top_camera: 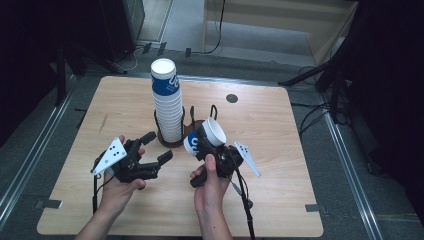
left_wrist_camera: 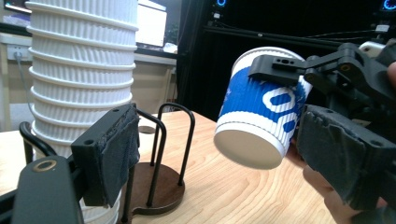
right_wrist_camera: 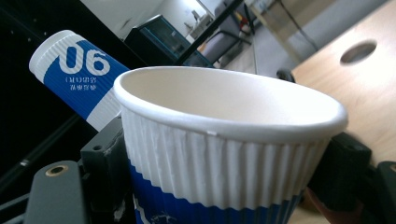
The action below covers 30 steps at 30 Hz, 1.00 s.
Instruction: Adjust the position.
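Observation:
A blue-and-white ribbed paper cup (top_camera: 209,134) is tilted on its side above the table, with my right gripper (top_camera: 207,146) shut on it. In the right gripper view the cup (right_wrist_camera: 224,140) sits between the two black jaws, mouth up. A tall stack of the same cups (top_camera: 167,102) stands in a dark wire holder (top_camera: 170,141) at the table's middle. My left gripper (top_camera: 157,146) is open and holds nothing, just left of the holder's base. In the left gripper view the held cup (left_wrist_camera: 261,116) hangs ahead of its spread pads (left_wrist_camera: 112,151), beside the stack (left_wrist_camera: 81,70).
The wooden table (top_camera: 125,100) has a round cable hole (top_camera: 231,98) behind the holder. Cables trail from both grippers toward the front edge. Dark stands and floor cables surround the table at the back and right.

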Motion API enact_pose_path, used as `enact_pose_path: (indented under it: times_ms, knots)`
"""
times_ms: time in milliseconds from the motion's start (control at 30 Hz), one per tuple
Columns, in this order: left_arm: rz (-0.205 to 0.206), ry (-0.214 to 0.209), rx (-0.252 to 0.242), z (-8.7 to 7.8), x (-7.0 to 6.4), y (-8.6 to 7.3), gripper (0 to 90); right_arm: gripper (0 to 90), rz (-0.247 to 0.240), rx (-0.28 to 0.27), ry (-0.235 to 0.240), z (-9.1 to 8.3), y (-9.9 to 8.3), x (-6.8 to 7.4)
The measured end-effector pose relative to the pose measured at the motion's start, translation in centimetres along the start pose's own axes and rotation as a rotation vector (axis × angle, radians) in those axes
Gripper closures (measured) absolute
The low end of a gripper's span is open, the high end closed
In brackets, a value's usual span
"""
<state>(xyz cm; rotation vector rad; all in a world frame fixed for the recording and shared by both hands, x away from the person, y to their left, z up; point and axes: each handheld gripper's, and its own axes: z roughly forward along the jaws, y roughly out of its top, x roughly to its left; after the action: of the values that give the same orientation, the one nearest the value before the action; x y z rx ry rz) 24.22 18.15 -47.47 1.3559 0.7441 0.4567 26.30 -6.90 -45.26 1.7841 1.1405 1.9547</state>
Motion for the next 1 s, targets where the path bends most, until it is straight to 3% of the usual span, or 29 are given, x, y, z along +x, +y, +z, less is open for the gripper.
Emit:
enact_pose_path:
  times_ms: [200,233,267,333,367,400,467,733,1000]
  knots:
    - [-0.003,0.029,0.006,-0.2,0.7,-0.3,14.4,20.2,-0.143,-0.031,-0.011,-0.2,0.2,-0.2]
    - [-0.003,0.029,0.006,-0.2,0.7,-0.3,14.4,20.2,-0.143,-0.031,-0.011,-0.2,0.2,-0.2]
    - [-0.006,0.038,0.011,-0.4,0.9,-0.3,14.4,20.2,-0.199,-0.034,-0.02,-0.2,0.3,-0.3]
    - [-0.005,0.046,0.01,-0.6,1.0,-0.4,14.5,20.2,-0.254,-0.031,-0.026,-0.2,0.4,-0.5]
    - [-0.005,0.046,0.01,-0.6,1.0,-0.4,14.4,20.2,-0.254,-0.031,-0.026,-0.2,0.4,-0.5]
    - [-0.005,0.054,0.01,-0.8,1.2,-0.4,14.4,20.1,-0.302,-0.032,-0.033,-0.3,0.4,-0.8]
    - [-0.009,0.063,0.01,-1.1,1.4,-0.5,14.4,20.1,-0.343,-0.032,-0.042,-0.3,0.5,-0.9]
    - [-0.02,0.095,0.009,-1.7,2.2,-0.6,14.4,20.0,-0.42,-0.044,-0.062,-0.2,0.7,-1.8]
    - [-0.029,0.114,0.013,-2.2,2.8,-0.8,14.4,19.9,-0.417,-0.039,-0.075,-0.2,0.9,-2.5]
